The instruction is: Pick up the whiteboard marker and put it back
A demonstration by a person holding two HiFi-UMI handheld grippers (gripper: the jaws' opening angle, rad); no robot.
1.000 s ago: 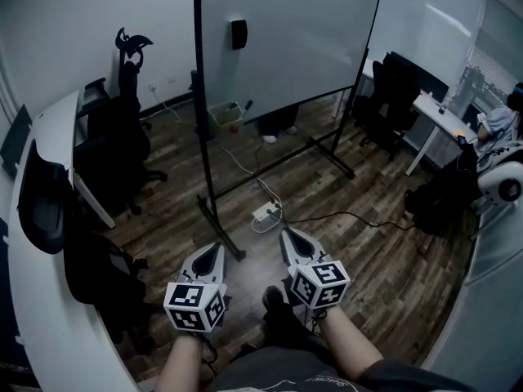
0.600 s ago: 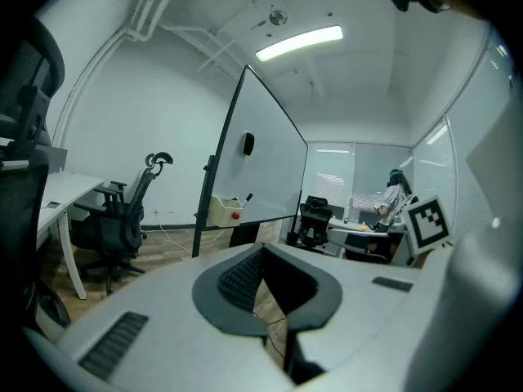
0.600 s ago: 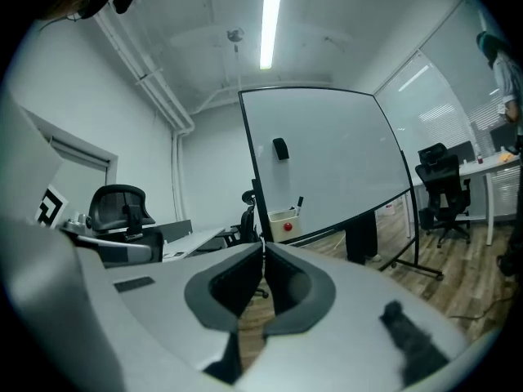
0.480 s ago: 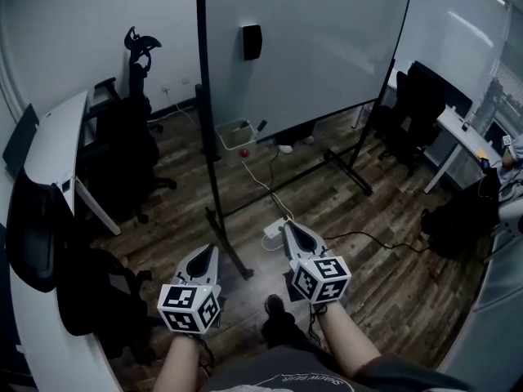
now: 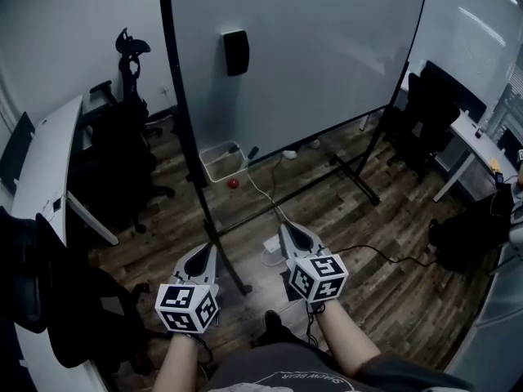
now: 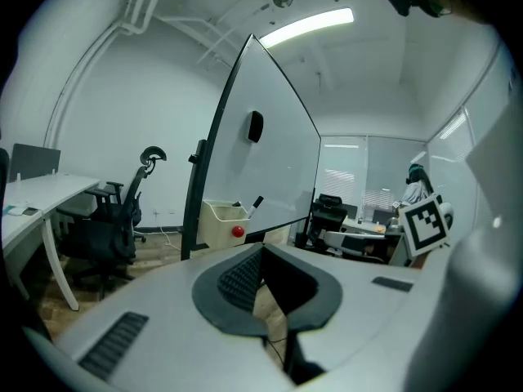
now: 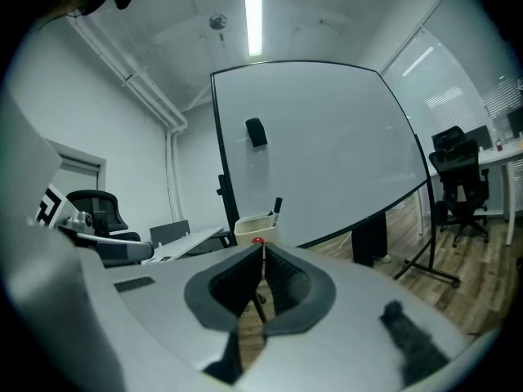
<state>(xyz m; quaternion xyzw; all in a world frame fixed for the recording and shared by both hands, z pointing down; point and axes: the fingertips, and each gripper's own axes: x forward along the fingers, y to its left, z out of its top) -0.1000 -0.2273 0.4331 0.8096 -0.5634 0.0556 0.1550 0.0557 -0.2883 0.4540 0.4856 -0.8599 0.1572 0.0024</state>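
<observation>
Head view first: the left claw (image 5: 205,253) and the right claw (image 5: 291,235) sit low in the middle of the frame, both pointed at the whiteboard (image 5: 327,47) that fills the top. Each one's jaws are pressed together with nothing in them. Just above centre, the whiteboard marker (image 5: 252,152) pokes up at a slant beside a pale tray (image 5: 219,162) at the board's lower edge. There's a small red ball (image 5: 234,184) just below, and a black eraser (image 5: 235,53) is stuck higher on the board. Both claws are well apart from the marker, so by my reckoning the pick has not begun.

Over to the left gripper view: jaws meeting at the tips, empty. The marker (image 6: 257,202) shows at mid-frame, dark cap uppermost, leaning out past the tray (image 6: 222,221). The red ball (image 6: 238,231) is right beneath it.

Right gripper view: same story, with the pads closed and holding nothing. The marker (image 7: 278,206) stands above the tray (image 7: 254,224), just over the jaw tips.

On handling, this looks like a light, stiff, smooth plastic barrel that could slide or roll in a loose pinch. Only its upper end is exposed, so that's the place to grip, squarely across the barrel just below the cap. The jaws will need to open first.
</observation>
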